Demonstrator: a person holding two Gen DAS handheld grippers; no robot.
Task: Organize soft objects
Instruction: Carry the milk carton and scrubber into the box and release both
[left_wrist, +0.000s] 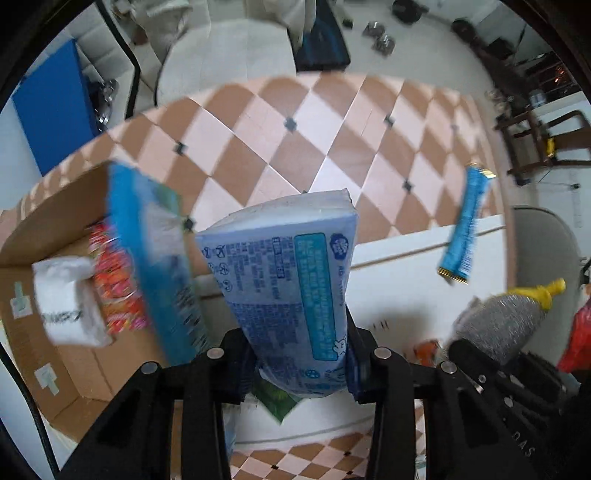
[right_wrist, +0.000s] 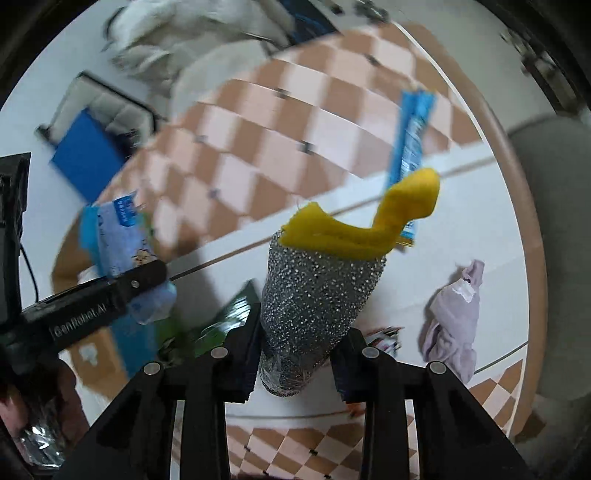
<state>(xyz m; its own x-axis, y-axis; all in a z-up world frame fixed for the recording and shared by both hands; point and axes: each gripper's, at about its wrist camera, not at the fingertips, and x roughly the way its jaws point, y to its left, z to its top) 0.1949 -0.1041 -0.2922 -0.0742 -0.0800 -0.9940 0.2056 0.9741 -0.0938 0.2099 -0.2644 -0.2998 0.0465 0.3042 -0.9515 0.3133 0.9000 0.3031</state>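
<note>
The left gripper (left_wrist: 301, 363) clamps a pale-blue plastic tissue pack (left_wrist: 291, 291) beside the partly filled brown cardboard box (left_wrist: 55, 229). The right gripper (right_wrist: 295, 354) grips a silver mesh, yellow-backed scouring sponge (right_wrist: 321, 288). A lilac cloth (right_wrist: 452, 325) and a blue sachet (right_wrist: 410, 136) remain near the table's right edge (right_wrist: 509, 155).

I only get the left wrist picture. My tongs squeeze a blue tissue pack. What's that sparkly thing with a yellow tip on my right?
Observer: A silver scrubber sponge with a yellow backing, pinched in the right tongs.
Operator: Is any soft stuff lying there that I can't see?
Observer: Yes, a crumpled lilac cloth on the white table, right of the sponge.
Operator: Is there something under the sponge?
Observer: A green packet lies just to its left; its print is too blurred to read.
</note>
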